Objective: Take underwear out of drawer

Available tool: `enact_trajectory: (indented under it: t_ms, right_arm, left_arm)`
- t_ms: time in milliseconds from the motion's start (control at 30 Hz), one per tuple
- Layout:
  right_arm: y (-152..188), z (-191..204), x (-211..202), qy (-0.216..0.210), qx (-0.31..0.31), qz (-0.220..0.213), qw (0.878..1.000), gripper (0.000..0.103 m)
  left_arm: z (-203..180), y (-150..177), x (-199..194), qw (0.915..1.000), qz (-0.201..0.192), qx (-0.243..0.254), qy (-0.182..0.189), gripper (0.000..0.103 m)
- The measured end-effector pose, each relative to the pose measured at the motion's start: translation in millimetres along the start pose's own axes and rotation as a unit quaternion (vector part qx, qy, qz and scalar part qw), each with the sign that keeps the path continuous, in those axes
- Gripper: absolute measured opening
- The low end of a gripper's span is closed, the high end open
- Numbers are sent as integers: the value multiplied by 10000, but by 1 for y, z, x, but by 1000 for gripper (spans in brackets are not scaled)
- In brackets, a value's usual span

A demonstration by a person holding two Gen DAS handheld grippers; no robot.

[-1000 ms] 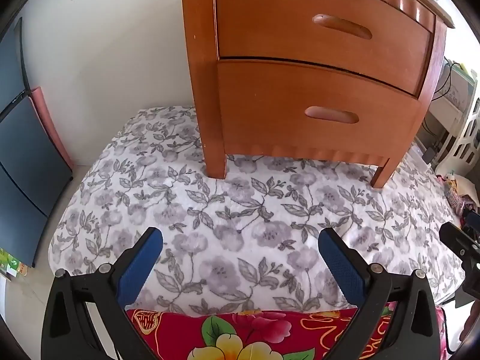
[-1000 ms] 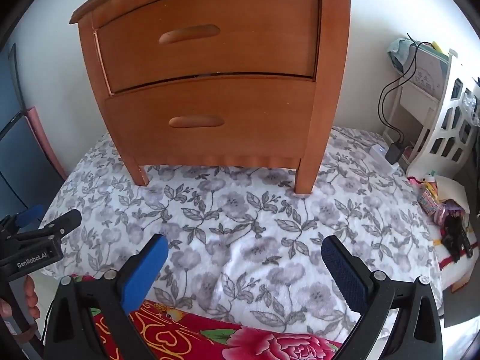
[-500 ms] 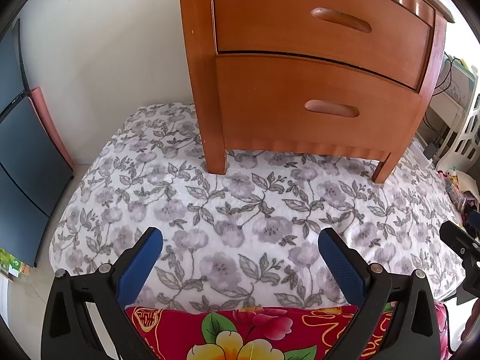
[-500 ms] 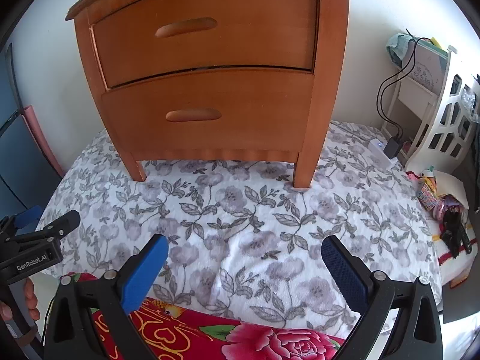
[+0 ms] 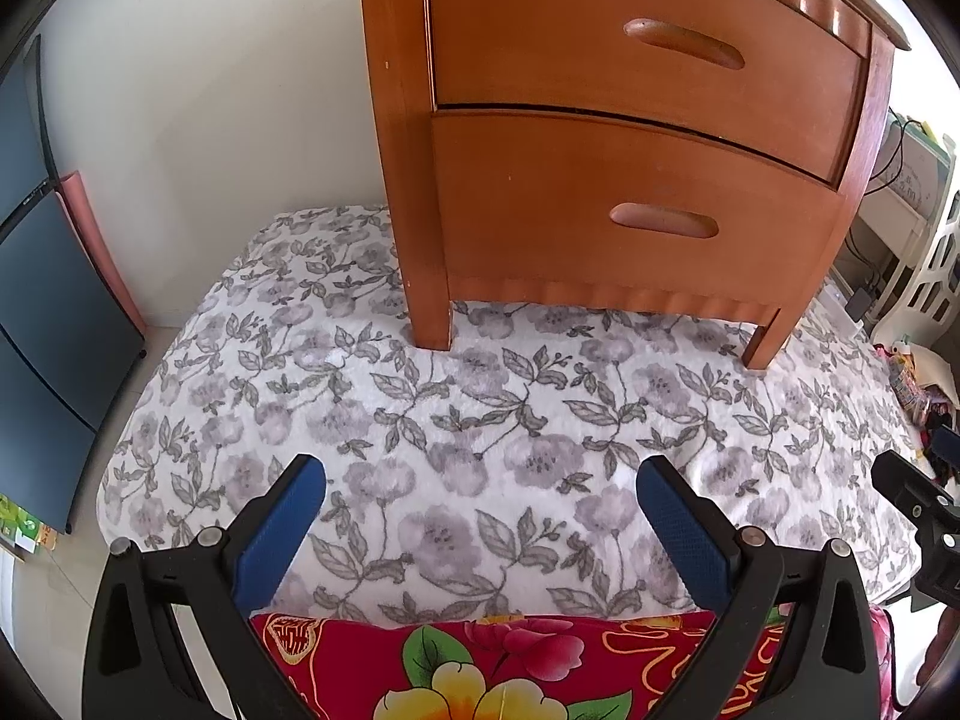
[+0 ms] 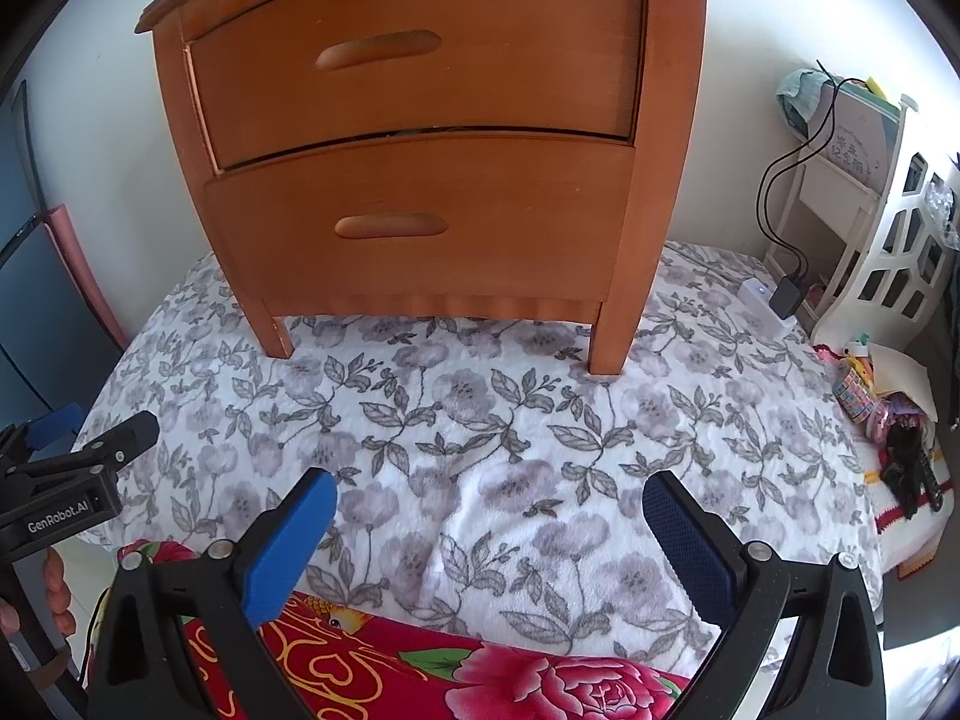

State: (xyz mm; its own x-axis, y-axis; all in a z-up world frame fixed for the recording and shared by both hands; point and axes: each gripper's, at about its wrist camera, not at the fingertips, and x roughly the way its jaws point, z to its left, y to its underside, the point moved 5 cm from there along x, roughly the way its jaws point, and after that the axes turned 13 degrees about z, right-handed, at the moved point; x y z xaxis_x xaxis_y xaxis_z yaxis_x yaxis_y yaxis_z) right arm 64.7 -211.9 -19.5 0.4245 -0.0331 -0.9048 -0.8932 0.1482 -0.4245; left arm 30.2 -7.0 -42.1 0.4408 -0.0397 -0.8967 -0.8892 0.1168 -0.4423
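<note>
A brown wooden nightstand (image 5: pixel 630 180) (image 6: pixel 432 168) stands on a flowered blanket (image 5: pixel 480 450) (image 6: pixel 510 450). Both its drawers are closed: the upper drawer (image 5: pixel 648 48) (image 6: pixel 414 60) and the lower drawer (image 5: pixel 630 210) (image 6: pixel 432 222), each with an oval recessed handle. No underwear shows. My left gripper (image 5: pixel 480 516) hovers open over the blanket, short of the nightstand. My right gripper (image 6: pixel 489 519) is open too, facing the lower drawer from a distance. Each gripper appears at the edge of the other's view: the right gripper (image 5: pixel 924 498), the left gripper (image 6: pixel 66 468).
A red flowered quilt (image 5: pixel 510 666) (image 6: pixel 450 672) lies at the near edge. Dark blue panels (image 5: pixel 42 300) stand at the left wall. At the right are a white shelf (image 6: pixel 888 240), cables with a charger (image 6: pixel 786 294) and small clutter (image 6: pixel 888 420).
Both grippers have moved a little closer to the nightstand, which looms larger in both views. Their jaws stay open.
</note>
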Motion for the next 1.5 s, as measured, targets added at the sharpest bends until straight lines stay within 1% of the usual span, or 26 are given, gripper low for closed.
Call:
enact_trajectory:
  t_ms: [533,733,967,1500]
  right_arm:
    - [0,2,-1,-3,-24,5,10000,103]
    - [0,2,-1,-9,-24,46,10000,103]
    - [0,1,-1,-22,-25,62,10000,103]
    - [4,0,3,-12,-5,132,9999,103]
  left_arm:
    - [-3,0,-5,10000,-91,31,-23,103]
    - [-4,0,-6,9999,-79,47,47,103]
    - [-4,1,-7,9998,-156,58,141,103]
    - [-3,2,-5,9997,-204,-30,103,103]
